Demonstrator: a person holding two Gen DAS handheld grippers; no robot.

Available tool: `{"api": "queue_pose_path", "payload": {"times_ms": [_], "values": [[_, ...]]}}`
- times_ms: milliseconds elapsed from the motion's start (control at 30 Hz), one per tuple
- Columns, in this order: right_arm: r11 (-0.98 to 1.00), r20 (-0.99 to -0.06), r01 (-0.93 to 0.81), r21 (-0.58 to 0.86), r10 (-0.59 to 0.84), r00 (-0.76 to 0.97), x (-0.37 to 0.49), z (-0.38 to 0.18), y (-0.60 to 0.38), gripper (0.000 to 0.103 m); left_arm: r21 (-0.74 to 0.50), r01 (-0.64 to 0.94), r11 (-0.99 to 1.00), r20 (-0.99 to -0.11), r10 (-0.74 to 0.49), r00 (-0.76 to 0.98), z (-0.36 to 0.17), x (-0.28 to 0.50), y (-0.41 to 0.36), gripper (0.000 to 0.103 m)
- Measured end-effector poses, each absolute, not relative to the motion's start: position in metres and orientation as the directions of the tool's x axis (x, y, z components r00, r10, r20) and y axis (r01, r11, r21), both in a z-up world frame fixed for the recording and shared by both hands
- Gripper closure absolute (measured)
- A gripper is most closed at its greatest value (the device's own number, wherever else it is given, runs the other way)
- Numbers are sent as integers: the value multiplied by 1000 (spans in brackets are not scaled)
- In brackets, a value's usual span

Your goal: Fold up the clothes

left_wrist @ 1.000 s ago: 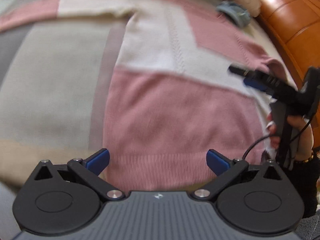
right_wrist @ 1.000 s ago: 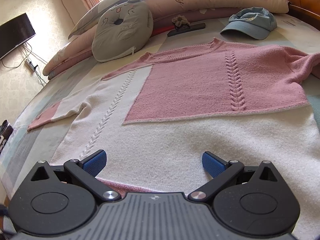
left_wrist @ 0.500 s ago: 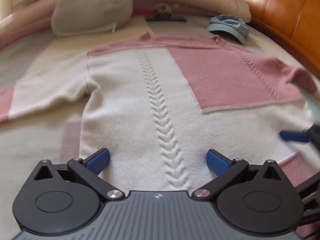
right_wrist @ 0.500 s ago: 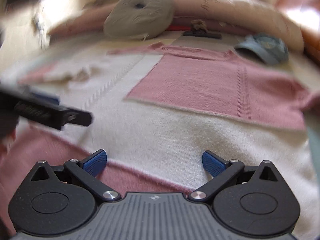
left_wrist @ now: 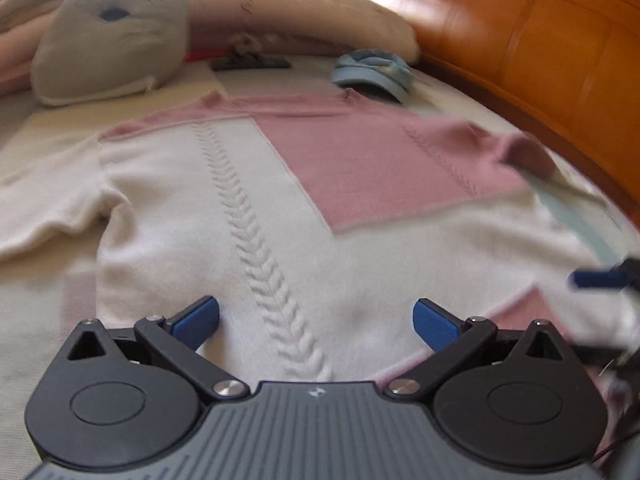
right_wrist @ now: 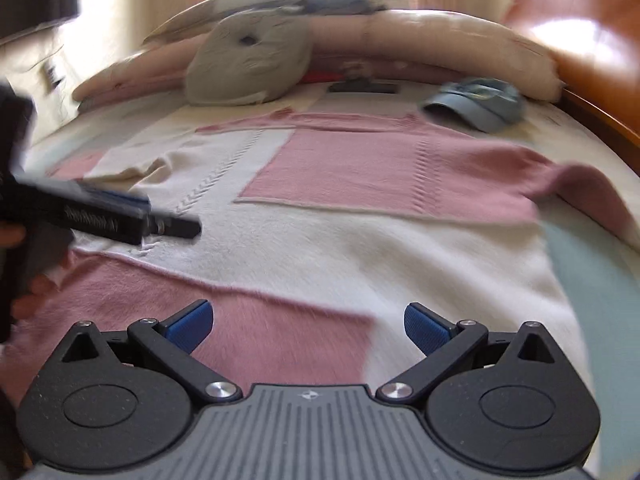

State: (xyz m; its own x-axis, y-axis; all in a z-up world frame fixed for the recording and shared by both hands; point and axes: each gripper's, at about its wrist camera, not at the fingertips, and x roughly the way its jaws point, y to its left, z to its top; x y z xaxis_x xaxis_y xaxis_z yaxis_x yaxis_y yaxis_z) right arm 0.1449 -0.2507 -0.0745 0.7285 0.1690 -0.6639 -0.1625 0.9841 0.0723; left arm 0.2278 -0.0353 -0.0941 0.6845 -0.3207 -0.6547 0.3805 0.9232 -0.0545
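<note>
Hovering low over the hem end, the left gripper (left_wrist: 316,316) has its blue pads spread wide with nothing between them, same deal for the right gripper (right_wrist: 308,322), wide apart and empty. Pink-and-cream sweater (left_wrist: 248,208) is laid out flat on the bed (right_wrist: 592,280), front up, sleeves out to the sides. Past the collar sits a blue cap (right_wrist: 476,102), then a grey cushion (left_wrist: 108,40) and the pillows (right_wrist: 440,48).
</note>
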Motion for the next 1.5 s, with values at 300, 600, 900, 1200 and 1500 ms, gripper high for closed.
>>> {"api": "queue_pose_path", "payload": {"times_ms": [300, 600, 900, 1200, 1500], "values": [[999, -687, 46, 2, -32, 726, 83, -95, -253, 0, -19, 446, 895, -640, -353, 682, -105, 216, -36, 1], [998, -708, 42, 46, 3, 706, 69, -77, -264, 0, -211, 467, 859, -594, -492, 637, -80, 210, -42, 1], [997, -710, 71, -13, -59, 701, 66, -87, -272, 0, -97, 513, 853, -624, -453, 636, -102, 204, -65, 1], [985, -675, 110, 130, 7, 738, 113, -59, -288, 0, -218, 439, 872, -617, -471, 631, -100, 228, -51, 1], [970, -687, 69, 233, 114, 718, 216, -67, -302, 0, -127, 353, 927, -572, -359, 738, -91, 232, -26, 1]]}}
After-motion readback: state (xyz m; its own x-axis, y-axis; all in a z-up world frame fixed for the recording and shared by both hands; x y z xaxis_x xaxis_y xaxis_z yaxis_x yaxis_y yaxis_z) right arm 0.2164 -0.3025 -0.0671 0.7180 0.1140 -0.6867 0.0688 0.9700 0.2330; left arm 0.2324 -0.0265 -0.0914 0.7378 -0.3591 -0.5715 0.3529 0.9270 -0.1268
